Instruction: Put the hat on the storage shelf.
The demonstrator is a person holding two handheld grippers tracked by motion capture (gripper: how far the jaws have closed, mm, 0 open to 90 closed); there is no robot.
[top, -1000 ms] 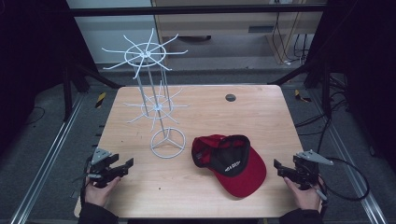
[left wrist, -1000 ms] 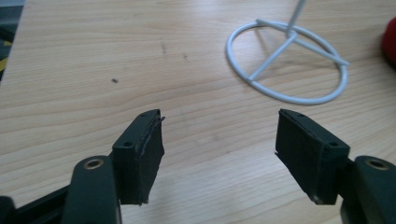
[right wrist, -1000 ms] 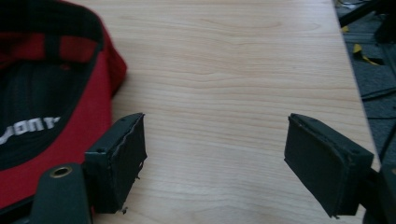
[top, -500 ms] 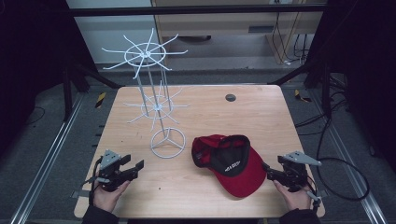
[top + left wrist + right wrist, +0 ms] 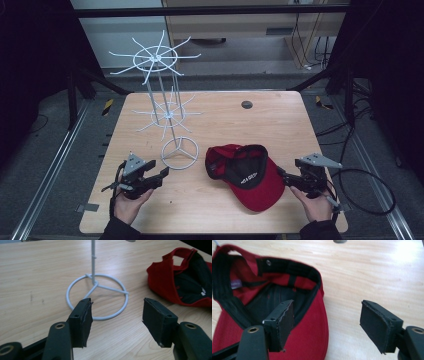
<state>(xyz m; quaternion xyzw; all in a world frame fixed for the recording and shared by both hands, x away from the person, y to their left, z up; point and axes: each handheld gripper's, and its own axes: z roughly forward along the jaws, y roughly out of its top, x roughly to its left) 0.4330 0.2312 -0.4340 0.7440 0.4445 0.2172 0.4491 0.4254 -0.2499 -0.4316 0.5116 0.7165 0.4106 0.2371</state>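
**Stock at the table: two grippers, one stand, one cap**

Listing from my left, as I run the rig from afar:

1. Left gripper (image 5: 162,173), at the table's 7 o'clock corner in the high view. Its jaws stand apart, nothing between them, aimed toward 2 o'clock at the ring base.
2. Wire stand (image 5: 163,116), white, upright, ring base (image 5: 97,296) flat on the table (image 5: 280,120) just beyond my left gripper; two tiers of spokes above.
3. Red cap (image 5: 247,175), upside down with its black lining showing, just right of the ring base, not touching it, at 5 o'clock from the table's centre.
4. Right gripper (image 5: 281,173), at 5 o'clock on the table, jaws spread apart; one jaw sits over the cap's brim, the other over bare wood.
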